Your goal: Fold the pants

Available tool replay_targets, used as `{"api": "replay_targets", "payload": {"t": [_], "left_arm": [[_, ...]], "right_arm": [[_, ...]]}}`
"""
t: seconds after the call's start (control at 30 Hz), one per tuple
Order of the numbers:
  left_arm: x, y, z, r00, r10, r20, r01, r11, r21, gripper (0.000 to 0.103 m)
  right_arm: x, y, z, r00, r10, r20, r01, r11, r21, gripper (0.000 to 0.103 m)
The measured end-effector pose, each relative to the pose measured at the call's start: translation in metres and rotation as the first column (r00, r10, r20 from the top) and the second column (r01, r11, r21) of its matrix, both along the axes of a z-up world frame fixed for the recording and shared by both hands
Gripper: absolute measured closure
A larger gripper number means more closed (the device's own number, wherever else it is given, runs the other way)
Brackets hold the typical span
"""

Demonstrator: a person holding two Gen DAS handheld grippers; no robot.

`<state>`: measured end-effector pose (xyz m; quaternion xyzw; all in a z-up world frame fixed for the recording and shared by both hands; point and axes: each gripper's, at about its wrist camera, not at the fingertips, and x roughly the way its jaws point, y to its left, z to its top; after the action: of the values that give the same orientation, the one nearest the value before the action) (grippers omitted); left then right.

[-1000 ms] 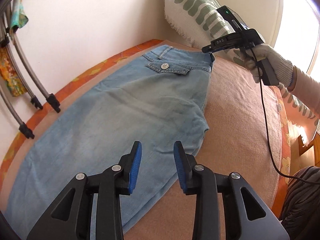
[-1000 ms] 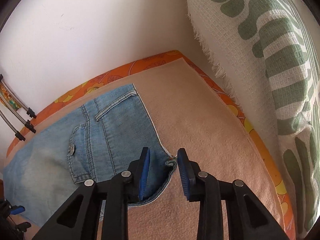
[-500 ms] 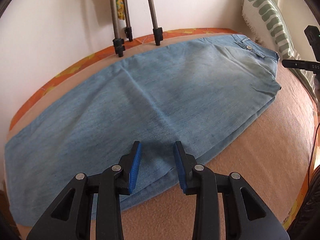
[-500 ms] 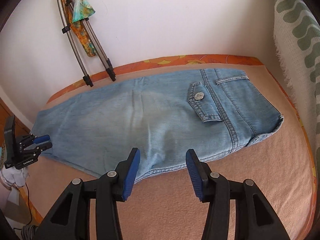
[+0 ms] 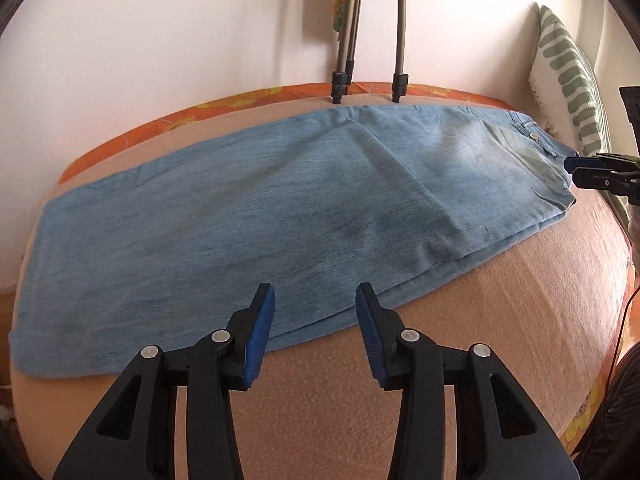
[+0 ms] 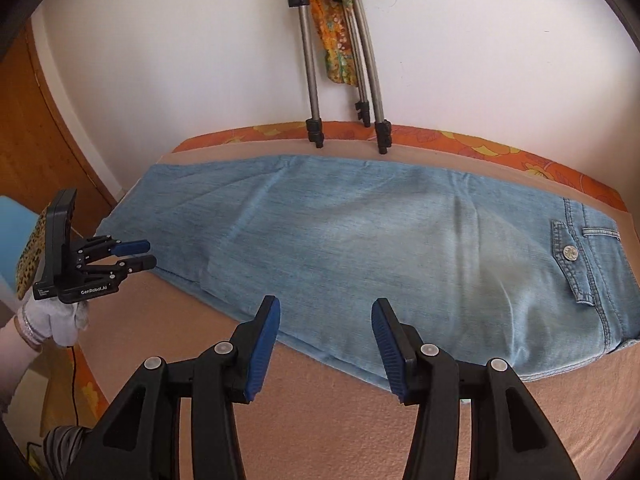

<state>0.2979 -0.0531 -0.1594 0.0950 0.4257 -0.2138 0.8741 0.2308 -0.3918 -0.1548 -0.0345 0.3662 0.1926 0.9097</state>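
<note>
Light blue jeans [image 5: 280, 216] lie flat, folded lengthwise, on a peach blanket [image 5: 480, 320], waist to the right, leg ends to the left. They also show in the right wrist view [image 6: 400, 248], with a buttoned back pocket [image 6: 570, 254]. My left gripper [image 5: 315, 332] is open and empty, hovering over the near edge of the legs. In the right wrist view it [image 6: 138, 254] sits by the leg ends. My right gripper [image 6: 325, 350] is open and empty over the near edge mid-pants. In the left wrist view it [image 5: 576, 171] is beside the waist.
A folded metal rack with coloured cloth [image 6: 344, 52] leans on the white wall behind the bed. A green-patterned pillow [image 5: 572, 76] stands at the right end. An orange floral sheet [image 5: 240, 100] edges the bed. A wooden door [image 6: 44, 120] is at the left.
Both grippers have pulled back from the pants and swung to face them side-on. My right gripper let go of the waist corner and opened wider. The left opened slightly.
</note>
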Motion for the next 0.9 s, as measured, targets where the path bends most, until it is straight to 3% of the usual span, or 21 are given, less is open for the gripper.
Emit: {"api": "replay_targets", "payload": {"t": [0.07, 0.17, 0.37, 0.53, 0.63, 0.67, 0.7, 0.77, 0.83, 0.9], "left_arm": [[-0.001, 0.013, 0.002, 1.000, 0.013, 0.007, -0.013, 0.999, 0.032, 0.058], [0.001, 0.034, 0.007, 0.999, 0.053, 0.001, -0.053, 0.998, 0.020, 0.058], [0.010, 0.068, 0.011, 0.990, 0.144, -0.015, -0.144, 0.989, -0.037, 0.058], [0.009, 0.079, 0.011, 0.988, 0.151, -0.011, -0.152, 0.988, -0.026, 0.058], [0.011, 0.081, 0.009, 0.989, 0.145, -0.015, -0.145, 0.989, -0.014, 0.058], [0.012, 0.081, 0.008, 0.990, 0.143, -0.016, -0.143, 0.990, -0.010, 0.058], [0.013, 0.082, 0.007, 0.989, 0.145, -0.017, -0.145, 0.989, -0.011, 0.058], [0.014, 0.085, 0.006, 0.988, 0.154, -0.018, -0.154, 0.988, -0.021, 0.058], [0.015, 0.090, 0.007, 0.986, 0.165, -0.014, -0.165, 0.986, -0.032, 0.058], [0.014, 0.095, 0.008, 0.984, 0.177, -0.009, -0.177, 0.984, -0.033, 0.058]], "right_arm": [[0.001, 0.030, -0.005, 0.997, 0.074, 0.006, -0.074, 0.995, -0.066, 0.051], [0.003, 0.072, -0.017, 0.981, 0.196, 0.003, -0.193, 0.970, -0.147, 0.052], [0.014, 0.147, -0.047, 0.923, 0.384, -0.026, -0.372, 0.873, -0.316, 0.055], [0.026, 0.178, -0.072, 0.897, 0.437, -0.059, -0.408, 0.773, -0.486, 0.067], [0.028, 0.180, -0.075, 0.878, 0.471, -0.088, -0.447, 0.740, -0.503, 0.070], [0.030, 0.180, -0.074, 0.873, 0.477, -0.105, -0.461, 0.734, -0.499, 0.083], [0.032, 0.179, -0.072, 0.873, 0.473, -0.124, -0.468, 0.737, -0.487, 0.101], [0.042, 0.173, -0.060, 0.877, 0.453, -0.159, -0.477, 0.778, -0.409, 0.103], [0.054, 0.158, -0.043, 0.883, 0.428, -0.192, -0.465, 0.854, -0.235, 0.103], [0.065, 0.142, -0.032, 0.881, 0.419, -0.219, -0.445, 0.891, -0.087, 0.100]]}}
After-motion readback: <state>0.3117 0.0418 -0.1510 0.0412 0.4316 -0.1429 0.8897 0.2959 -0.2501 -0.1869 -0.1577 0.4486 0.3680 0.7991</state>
